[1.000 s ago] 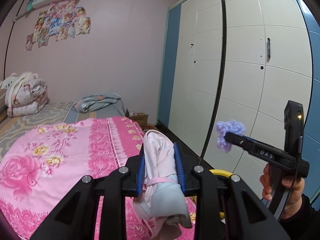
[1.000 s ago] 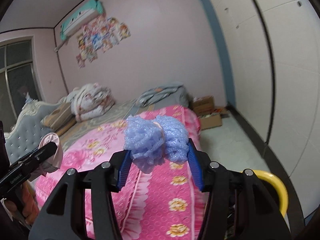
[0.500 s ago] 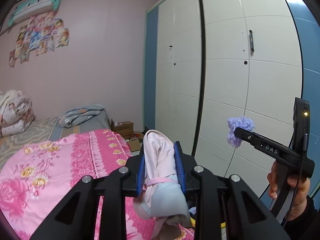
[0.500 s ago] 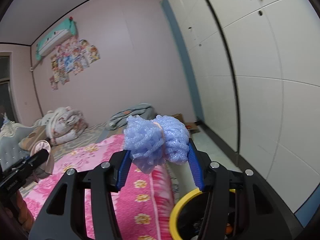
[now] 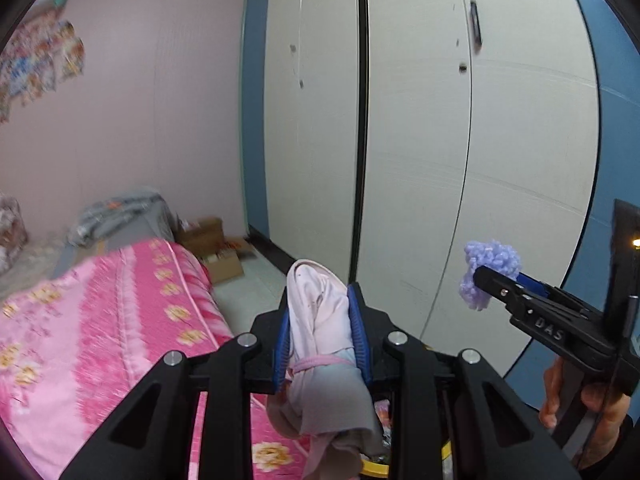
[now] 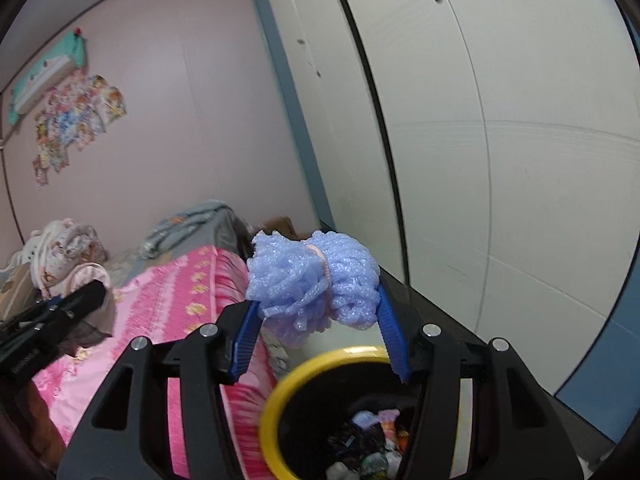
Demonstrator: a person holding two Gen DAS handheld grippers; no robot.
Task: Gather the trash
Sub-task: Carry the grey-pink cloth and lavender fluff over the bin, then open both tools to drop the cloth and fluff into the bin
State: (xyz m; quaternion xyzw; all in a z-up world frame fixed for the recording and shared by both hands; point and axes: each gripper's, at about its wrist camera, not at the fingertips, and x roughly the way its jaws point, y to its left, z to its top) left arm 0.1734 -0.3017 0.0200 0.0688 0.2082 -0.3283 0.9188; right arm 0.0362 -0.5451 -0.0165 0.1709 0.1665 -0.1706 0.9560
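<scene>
Between the bed [image 6: 176, 304] and the wardrobe [image 6: 500, 140] stands a bin [image 6: 280, 396] with a yellow rim, with scraps of trash [image 6: 372, 444] lying at its bottom. Just above and behind that rim, the right gripper [image 6: 316, 320] is clenched on a blue mesh puff [image 6: 312, 280] tied at its middle with a pink band; the blue pads press on both of its sides. The left gripper [image 5: 320, 344] is clamped on a pale pink cloth bundle [image 5: 320, 332], also tied with a pink band, whose loose grey end hangs down below the pads. Under it, a bit of the yellow rim shows at the bottom edge of the left wrist view. From there the right gripper appears at the right, held by a hand [image 5: 592, 404], with the puff at its tip in front of the wardrobe doors. A cardboard box [image 5: 216, 248] sits on the floor [image 5: 248, 292] past the foot of the bed. Stickers [image 6: 76, 120] cover part of the pink wall.
</scene>
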